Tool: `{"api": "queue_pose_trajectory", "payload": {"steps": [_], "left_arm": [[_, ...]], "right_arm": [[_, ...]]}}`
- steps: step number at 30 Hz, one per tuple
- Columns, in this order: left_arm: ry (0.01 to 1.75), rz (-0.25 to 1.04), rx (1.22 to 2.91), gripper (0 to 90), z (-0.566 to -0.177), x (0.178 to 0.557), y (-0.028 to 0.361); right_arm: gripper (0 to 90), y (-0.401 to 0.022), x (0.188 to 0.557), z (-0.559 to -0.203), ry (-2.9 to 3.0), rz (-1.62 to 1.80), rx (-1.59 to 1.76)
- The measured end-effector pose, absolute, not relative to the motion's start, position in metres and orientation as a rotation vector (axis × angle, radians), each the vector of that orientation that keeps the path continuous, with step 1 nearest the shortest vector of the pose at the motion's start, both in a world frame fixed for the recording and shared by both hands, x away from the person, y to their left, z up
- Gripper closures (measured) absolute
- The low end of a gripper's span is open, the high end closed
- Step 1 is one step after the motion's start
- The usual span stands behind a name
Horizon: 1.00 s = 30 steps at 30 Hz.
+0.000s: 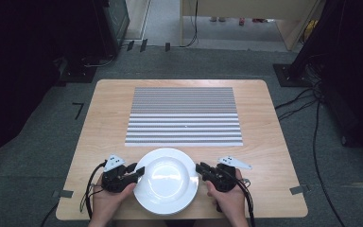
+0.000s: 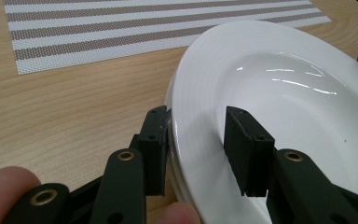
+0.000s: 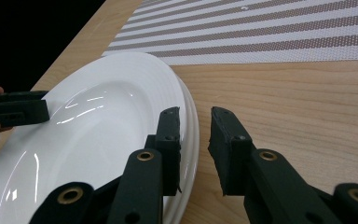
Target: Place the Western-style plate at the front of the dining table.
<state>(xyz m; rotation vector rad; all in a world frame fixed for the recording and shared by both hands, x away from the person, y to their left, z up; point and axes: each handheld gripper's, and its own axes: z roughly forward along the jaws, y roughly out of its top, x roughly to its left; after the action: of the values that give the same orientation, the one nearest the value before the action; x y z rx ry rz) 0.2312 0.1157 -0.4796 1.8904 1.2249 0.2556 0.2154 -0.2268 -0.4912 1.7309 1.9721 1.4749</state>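
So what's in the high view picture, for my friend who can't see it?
A person's two hands hold black grippers, the left gripper and the right gripper, at opposite edges of a white plate near the front of a wooden table. A striped placemat lies beyond the plate.

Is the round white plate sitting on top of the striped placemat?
No, the round white plate rests on bare wooden table at the near edge, just short of the grey-and-white striped placemat.

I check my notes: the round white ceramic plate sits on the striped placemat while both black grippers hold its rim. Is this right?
Not quite. The round white ceramic plate sits on the bare wooden table, nearer the person than the striped placemat, as the high view shows. The rest holds.
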Motion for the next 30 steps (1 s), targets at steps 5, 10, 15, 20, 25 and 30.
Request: {"api": "queue_pose_trajectory", "payload": {"steps": [5, 10, 15, 20, 25, 30], "left_arm": [[1.224, 0.243, 1.886, 61.8, -0.48, 0.232, 0.117], [1.224, 0.239, 1.885, 61.9, -0.48, 0.232, 0.118], [1.223, 0.234, 1.883, 62.2, -0.48, 0.232, 0.118], [1.225, 0.232, 1.879, 62.3, -0.48, 0.232, 0.118], [1.23, 0.229, 1.871, 62.7, -0.481, 0.232, 0.119], [1.237, 0.202, 1.855, 61.9, -0.481, 0.233, 0.12]], "right_arm": [[76.6, -0.223, 0.214, -0.491, 1.98, 1.478, 1.742], [76.0, -0.22, 0.213, -0.492, 1.998, 1.485, 1.759], [79.5, -0.227, 0.214, -0.49, 1.939, 1.578, 1.936], [81.5, -0.232, 0.216, -0.494, 1.94, 1.617, 2.016], [81.2, -0.231, 0.215, -0.493, 1.947, 1.608, 1.978], [81.3, -0.232, 0.214, -0.493, 1.916, 1.647, 1.981]]}}
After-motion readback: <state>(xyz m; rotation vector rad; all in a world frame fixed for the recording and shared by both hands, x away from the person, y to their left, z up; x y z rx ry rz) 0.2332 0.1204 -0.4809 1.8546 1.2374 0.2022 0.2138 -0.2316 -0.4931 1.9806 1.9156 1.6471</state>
